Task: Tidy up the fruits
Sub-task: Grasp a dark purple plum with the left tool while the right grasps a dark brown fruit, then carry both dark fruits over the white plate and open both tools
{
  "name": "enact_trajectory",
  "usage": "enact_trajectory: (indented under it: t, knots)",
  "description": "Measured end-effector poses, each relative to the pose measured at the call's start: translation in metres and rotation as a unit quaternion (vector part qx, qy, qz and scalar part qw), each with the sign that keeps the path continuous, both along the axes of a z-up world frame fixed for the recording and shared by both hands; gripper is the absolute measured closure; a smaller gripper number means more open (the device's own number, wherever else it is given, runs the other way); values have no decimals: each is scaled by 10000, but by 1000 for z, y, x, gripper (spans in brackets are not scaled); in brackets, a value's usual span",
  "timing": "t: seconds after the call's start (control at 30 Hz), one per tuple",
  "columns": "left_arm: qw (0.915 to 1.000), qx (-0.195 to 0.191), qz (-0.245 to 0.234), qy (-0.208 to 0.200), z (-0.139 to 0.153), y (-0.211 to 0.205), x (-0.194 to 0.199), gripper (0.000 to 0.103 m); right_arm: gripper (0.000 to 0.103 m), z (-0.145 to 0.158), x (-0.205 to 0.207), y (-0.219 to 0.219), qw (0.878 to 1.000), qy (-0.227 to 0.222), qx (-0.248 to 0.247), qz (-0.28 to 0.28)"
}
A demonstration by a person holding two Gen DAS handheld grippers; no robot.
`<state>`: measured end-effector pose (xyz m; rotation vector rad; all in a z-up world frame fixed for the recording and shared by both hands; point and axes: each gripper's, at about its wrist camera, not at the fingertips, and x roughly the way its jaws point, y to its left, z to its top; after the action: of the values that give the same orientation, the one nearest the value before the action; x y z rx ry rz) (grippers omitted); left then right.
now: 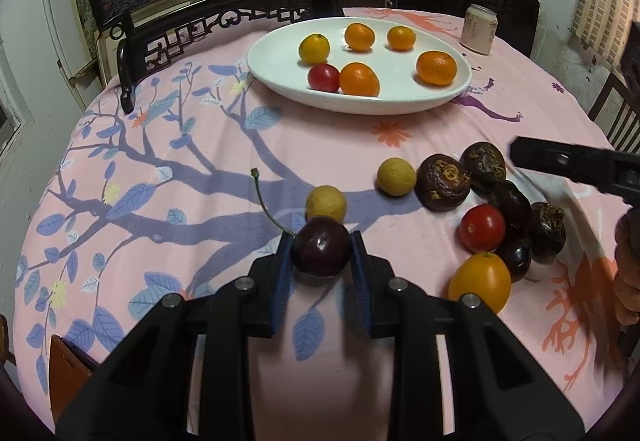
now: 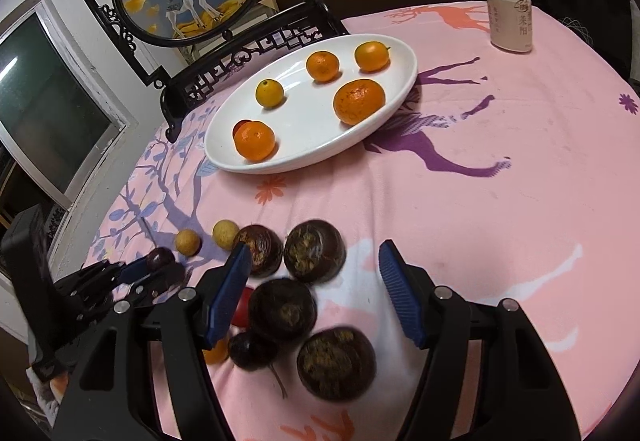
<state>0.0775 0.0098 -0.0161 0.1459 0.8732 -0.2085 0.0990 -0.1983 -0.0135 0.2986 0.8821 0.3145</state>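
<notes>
Here the pink tablecloth carries a white plate of oranges at its far side. Nearer, the right gripper hangs spread wide above dark water chestnuts. The left gripper pinches a dark cherry, just beside a yellow longan.

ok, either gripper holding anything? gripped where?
Left gripper holds a dark cherry, pads on its two sides, stem free. Right gripper is open above the dark round fruits, holding nothing.
</notes>
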Motion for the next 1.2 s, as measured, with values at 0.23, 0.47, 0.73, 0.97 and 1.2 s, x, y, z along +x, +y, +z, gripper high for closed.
enact_trajectory:
  t: [0.23,0.47,0.73,0.97,1.2]
  knots:
    - [10000,48,-42,59,-4,-2,2,74,48,-18,19,16,9991,184,-380,36]
    - [9998,115,-79,130,-9,-3,3,74,64,-16,12,22,9976,121,-595,317]
    - [9996,-154,71,-208,9,6,1,74,65,0,1,-5,9997,-76,-242,67]
    - [9980,-310,275,-477,52,-2,47,74,65,32,15,-30,9985,-362,201,-356]
    - [9958,-533,657,-349,54,-7,119,74,64,47,65,-5,9984,-406,338,-218]
